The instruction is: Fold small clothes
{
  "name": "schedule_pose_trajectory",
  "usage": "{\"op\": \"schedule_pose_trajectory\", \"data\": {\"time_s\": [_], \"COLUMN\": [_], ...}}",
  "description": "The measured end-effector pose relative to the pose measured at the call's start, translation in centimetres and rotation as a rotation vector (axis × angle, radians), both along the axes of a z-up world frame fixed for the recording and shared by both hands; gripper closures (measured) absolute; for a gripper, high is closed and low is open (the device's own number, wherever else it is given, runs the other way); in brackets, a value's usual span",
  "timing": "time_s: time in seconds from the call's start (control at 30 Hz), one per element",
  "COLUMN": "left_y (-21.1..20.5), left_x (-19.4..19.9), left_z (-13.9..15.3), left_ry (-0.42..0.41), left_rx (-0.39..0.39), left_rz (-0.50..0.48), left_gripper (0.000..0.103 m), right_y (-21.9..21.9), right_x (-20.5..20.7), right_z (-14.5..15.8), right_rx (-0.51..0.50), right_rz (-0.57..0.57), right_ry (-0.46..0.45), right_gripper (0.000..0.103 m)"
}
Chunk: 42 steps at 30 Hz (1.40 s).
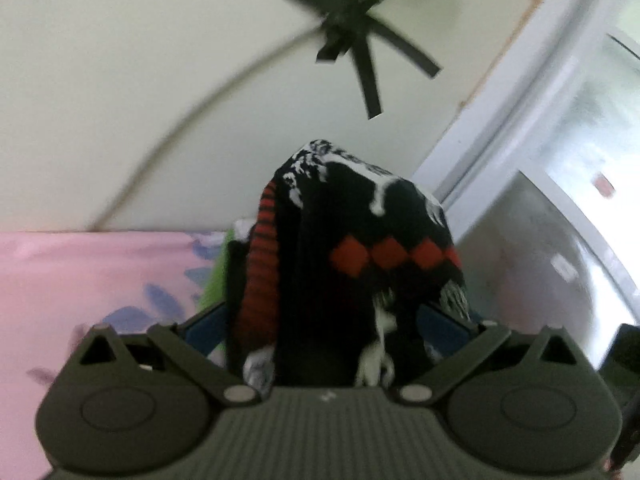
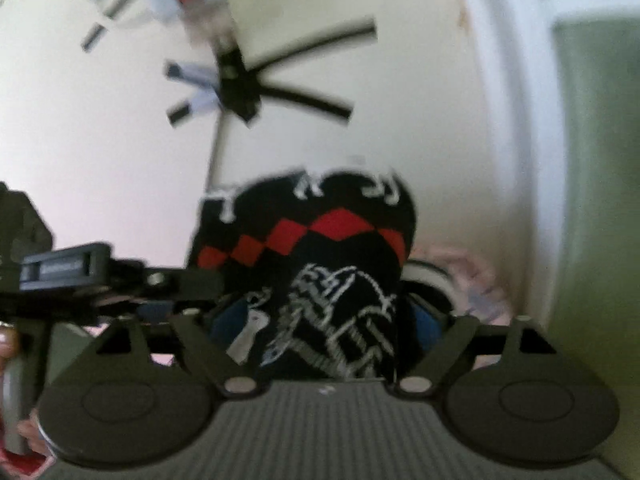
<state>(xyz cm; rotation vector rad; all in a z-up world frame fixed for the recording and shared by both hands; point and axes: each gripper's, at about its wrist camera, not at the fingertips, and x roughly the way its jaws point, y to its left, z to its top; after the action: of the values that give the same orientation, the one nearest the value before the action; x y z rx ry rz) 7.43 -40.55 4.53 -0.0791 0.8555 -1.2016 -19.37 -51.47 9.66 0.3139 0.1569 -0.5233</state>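
A black knitted garment (image 1: pixel 360 240) with red diamonds and white patterns stands bunched between the fingers of my left gripper (image 1: pixel 332 312). It fills the gap from one blue pad (image 1: pixel 204 324) to the other and hides the fingertips, so the left gripper reads as shut on it. In the right wrist view the same garment (image 2: pixel 320 240) lies between the fingers of my right gripper (image 2: pixel 324 312). Dark slits show between the cloth and each blue pad (image 2: pixel 430 320), so the right gripper is open around it. The left gripper's body (image 2: pixel 68 268) appears close on the left.
A pink flowered sheet (image 1: pixel 80 272) covers the surface at the left, with a green cloth edge (image 1: pixel 212 280) beside the garment. Behind is a pale wall with black tape strips (image 1: pixel 352 28), and a white door frame (image 1: pixel 500 120) on the right. Pink cloth (image 2: pixel 472 276) lies at the right.
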Motion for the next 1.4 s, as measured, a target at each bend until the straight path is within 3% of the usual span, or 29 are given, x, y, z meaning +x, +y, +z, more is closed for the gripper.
{"op": "schedule_pose_trajectory", "data": {"time_s": [0.1, 0.27, 0.33, 0.6, 0.77, 1.0, 1.17, 1.4], "left_y": [4.1, 9.7, 11.4, 18.4, 21.8, 23.7, 24.2, 24.5], "left_x": [-2.6, -9.0, -10.8, -15.3, -16.9, -18.7, -19.0, -18.8], "left_z": [0.2, -1.0, -1.7, -4.4, -5.1, -5.1, -5.3, -5.4], "left_ry": [-0.120, -0.362, -0.394, -0.392, -0.381, -0.455, -0.465, -0.443], "left_rx": [0.055, 0.209, 0.246, 0.303, 0.280, 0.272, 0.283, 0.282], "left_rz": [0.052, 0.127, 0.129, 0.200, 0.236, 0.276, 0.276, 0.282], "left_gripper": [0.000, 0.000, 0.000, 0.000, 0.000, 0.000, 0.000, 0.000], "right_y": [4.4, 11.2, 13.7, 21.9, 25.2, 27.8, 29.3, 29.9], "right_x": [-3.2, -6.5, -7.4, -9.3, -9.9, -10.6, -11.0, -11.6], "right_z": [-0.8, -4.2, -5.7, -9.4, -10.8, -12.2, -12.7, -13.3], "right_rx": [-0.035, 0.053, 0.092, 0.168, 0.211, 0.233, 0.224, 0.242], "right_rz": [-0.030, 0.047, 0.058, -0.052, -0.086, -0.113, -0.124, -0.143], "right_ry": [-0.046, -0.063, -0.057, -0.031, -0.024, 0.024, 0.039, -0.019], "right_gripper": [0.017, 0.016, 0.016, 0.015, 0.015, 0.015, 0.015, 0.014]}}
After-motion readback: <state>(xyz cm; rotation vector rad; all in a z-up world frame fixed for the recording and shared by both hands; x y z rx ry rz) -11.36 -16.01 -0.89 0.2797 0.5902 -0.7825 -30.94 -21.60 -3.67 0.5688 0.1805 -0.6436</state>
